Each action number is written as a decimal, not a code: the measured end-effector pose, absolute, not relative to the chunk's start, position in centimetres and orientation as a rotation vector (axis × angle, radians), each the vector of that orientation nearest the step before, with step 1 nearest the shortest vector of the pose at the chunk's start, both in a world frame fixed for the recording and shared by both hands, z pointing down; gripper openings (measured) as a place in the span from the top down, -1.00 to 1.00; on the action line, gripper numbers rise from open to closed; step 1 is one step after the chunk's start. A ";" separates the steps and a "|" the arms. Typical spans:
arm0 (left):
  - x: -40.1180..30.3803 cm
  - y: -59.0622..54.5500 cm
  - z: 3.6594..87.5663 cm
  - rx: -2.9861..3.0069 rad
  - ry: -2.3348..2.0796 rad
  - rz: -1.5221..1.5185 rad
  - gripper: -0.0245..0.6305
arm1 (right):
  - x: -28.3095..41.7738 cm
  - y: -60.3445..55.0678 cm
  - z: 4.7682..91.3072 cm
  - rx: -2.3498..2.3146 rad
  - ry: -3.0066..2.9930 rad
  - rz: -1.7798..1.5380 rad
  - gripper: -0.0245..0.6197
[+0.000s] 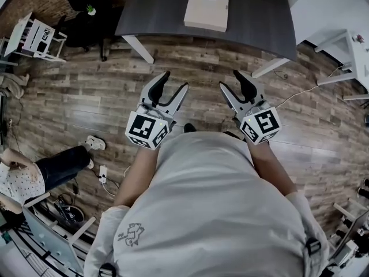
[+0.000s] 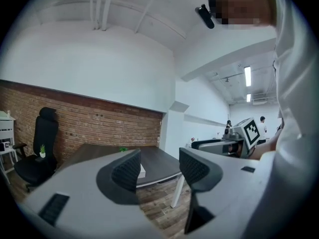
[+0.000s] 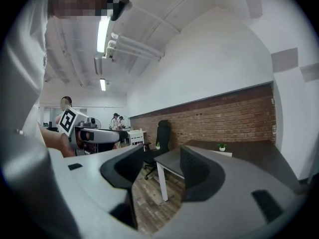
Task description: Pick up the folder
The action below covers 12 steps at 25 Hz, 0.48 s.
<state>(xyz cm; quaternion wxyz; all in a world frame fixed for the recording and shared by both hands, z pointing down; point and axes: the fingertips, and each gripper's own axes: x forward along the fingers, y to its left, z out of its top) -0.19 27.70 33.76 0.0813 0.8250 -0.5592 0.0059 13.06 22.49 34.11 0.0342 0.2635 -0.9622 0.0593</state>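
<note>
The folder is a flat beige rectangle lying on the dark grey table at the top of the head view. In the left gripper view it shows as a pale slab on the tabletop, just behind the left jaw. My left gripper and right gripper hang side by side over the wooden floor, short of the table's near edge, pointing toward it. Both are open with nothing between the jaws, as the left gripper and right gripper show in their own views.
White table legs stand in front of the grippers. A black office chair and a white cart sit to the left, a white table to the right. A seated person and floor cables are at lower left.
</note>
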 end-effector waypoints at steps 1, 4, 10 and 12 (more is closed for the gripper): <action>-0.7 27.8 33.8 2.465 -1.667 0.017 0.19 | 12.4 22.5 34.3 0.810 -2.955 0.195 0.19; -2.4 27.7 33.7 2.462 -1.670 0.010 0.18 | 10.5 22.4 34.2 0.792 -2.955 0.203 0.16; -3.8 26.7 34.5 2.441 -1.653 0.007 0.17 | 8.7 21.7 34.3 0.762 -2.950 0.200 0.15; -3.7 26.3 34.8 2.442 -1.646 0.012 0.17 | 8.6 21.2 34.7 0.762 -2.945 0.212 0.15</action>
